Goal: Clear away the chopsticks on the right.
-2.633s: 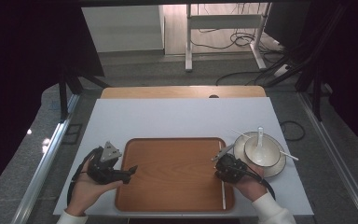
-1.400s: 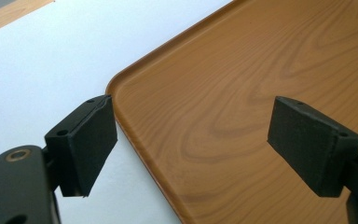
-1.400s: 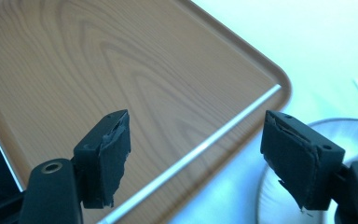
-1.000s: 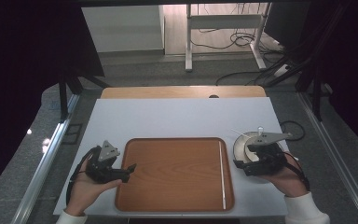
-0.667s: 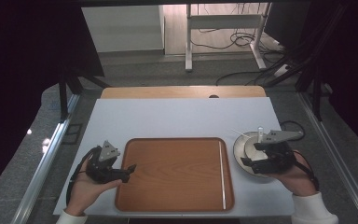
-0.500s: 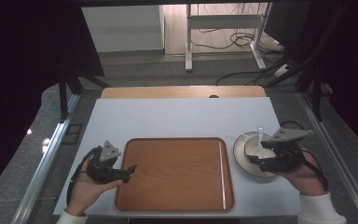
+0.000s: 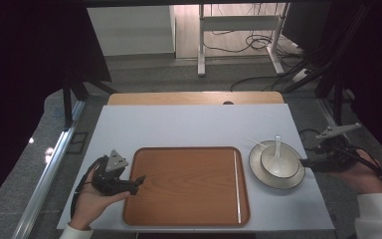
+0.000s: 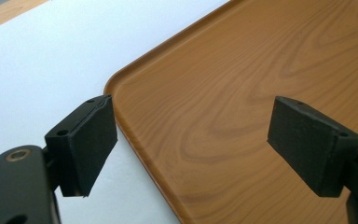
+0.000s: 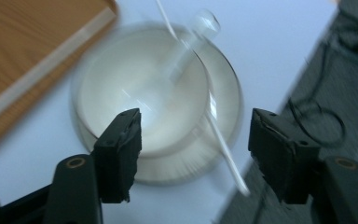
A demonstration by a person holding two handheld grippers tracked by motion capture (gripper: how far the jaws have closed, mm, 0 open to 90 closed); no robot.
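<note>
A wooden tray (image 7: 186, 184) lies in the middle of the white table, with a pale chopstick (image 7: 237, 185) along its right rim. To its right a white plate (image 7: 258, 172) carries a bowl (image 7: 280, 160) with a spoon (image 7: 277, 149) in it. My right gripper (image 7: 306, 162) hovers just off the plate's right edge, pointing at it. Its jaws have just been closing a little and stand wide apart with nothing gripped; the right gripper view is blurred, with the bowl (image 9: 140, 88) beyond them. My left gripper (image 7: 137, 181) rests open over the tray's left rim (image 8: 121, 126).
A second thin chopstick (image 9: 226, 149) lies on the plate beside the bowl. The table's right edge (image 7: 313, 184) runs under my right hand, with cables on the floor beyond. A wooden strip (image 7: 194, 98) borders the table's far side.
My right gripper has drawn back to the right, from over the plate to beyond its right edge. The left gripper, tray, plate and bowl have stayed put.
</note>
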